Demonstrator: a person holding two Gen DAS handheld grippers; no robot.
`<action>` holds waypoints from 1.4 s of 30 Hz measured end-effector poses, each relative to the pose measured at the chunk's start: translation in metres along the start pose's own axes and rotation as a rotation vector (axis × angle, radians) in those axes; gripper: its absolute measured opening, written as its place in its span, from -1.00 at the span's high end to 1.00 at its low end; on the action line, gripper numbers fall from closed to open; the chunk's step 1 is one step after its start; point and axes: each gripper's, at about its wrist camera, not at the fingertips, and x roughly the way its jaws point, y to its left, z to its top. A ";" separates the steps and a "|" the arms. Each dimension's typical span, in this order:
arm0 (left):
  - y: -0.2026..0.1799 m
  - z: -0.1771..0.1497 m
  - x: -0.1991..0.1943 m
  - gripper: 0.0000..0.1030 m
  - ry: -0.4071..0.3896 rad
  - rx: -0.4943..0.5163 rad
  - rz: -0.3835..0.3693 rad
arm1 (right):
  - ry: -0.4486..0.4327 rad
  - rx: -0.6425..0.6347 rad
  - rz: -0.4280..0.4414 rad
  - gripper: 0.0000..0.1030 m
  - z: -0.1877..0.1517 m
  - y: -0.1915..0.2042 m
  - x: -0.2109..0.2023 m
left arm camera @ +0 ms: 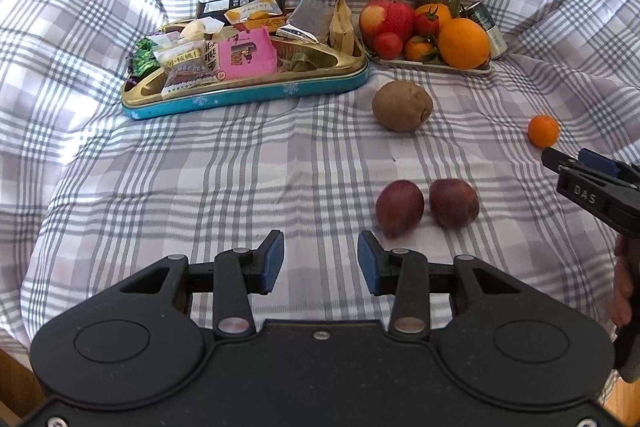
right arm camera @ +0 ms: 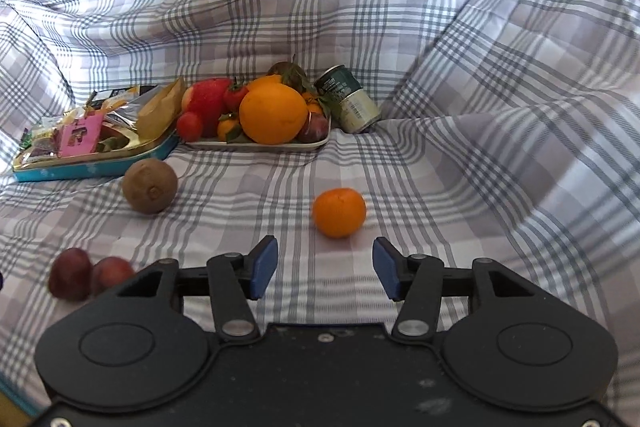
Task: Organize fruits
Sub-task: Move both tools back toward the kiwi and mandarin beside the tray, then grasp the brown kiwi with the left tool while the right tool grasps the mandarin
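On the checked cloth lie a brown kiwi (left arm camera: 402, 105) (right arm camera: 149, 185), two dark red plums (left arm camera: 400, 207) (left arm camera: 454, 203) (right arm camera: 70, 279) and a small mandarin (left arm camera: 543, 131) (right arm camera: 339, 212). A white tray (left arm camera: 436, 66) (right arm camera: 256, 145) at the back holds an apple, a big orange, tomatoes and mandarins. My left gripper (left arm camera: 321, 261) is open, just short and left of the plums, nothing between its pads. My right gripper (right arm camera: 325, 273) is open just short of the small mandarin, pads apart from it. In the left wrist view the right gripper's fingers (left arm camera: 576, 169) enter from the right.
A teal-and-gold tin (left arm camera: 248, 95) (right arm camera: 92, 163) full of snack packets sits left of the fruit tray. A green drink can (right arm camera: 347, 99) (left arm camera: 490, 27) leans right of the tray. The cloth rises in folds behind and at the right (right arm camera: 540, 87).
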 end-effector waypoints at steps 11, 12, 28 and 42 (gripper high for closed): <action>-0.012 0.024 0.015 0.05 -0.068 0.067 -0.035 | 0.023 0.001 -0.029 -0.07 0.008 -0.006 0.046; -0.014 0.026 0.016 0.05 -0.074 0.076 -0.036 | 0.027 0.002 -0.030 -0.07 0.009 -0.007 0.049; -0.031 0.055 0.044 0.05 -0.117 0.144 -0.113 | 0.061 0.003 -0.051 -0.12 0.017 -0.005 0.071; -0.042 0.065 0.062 0.04 -0.160 0.198 -0.160 | 0.066 -0.025 -0.068 -0.14 0.017 -0.002 0.072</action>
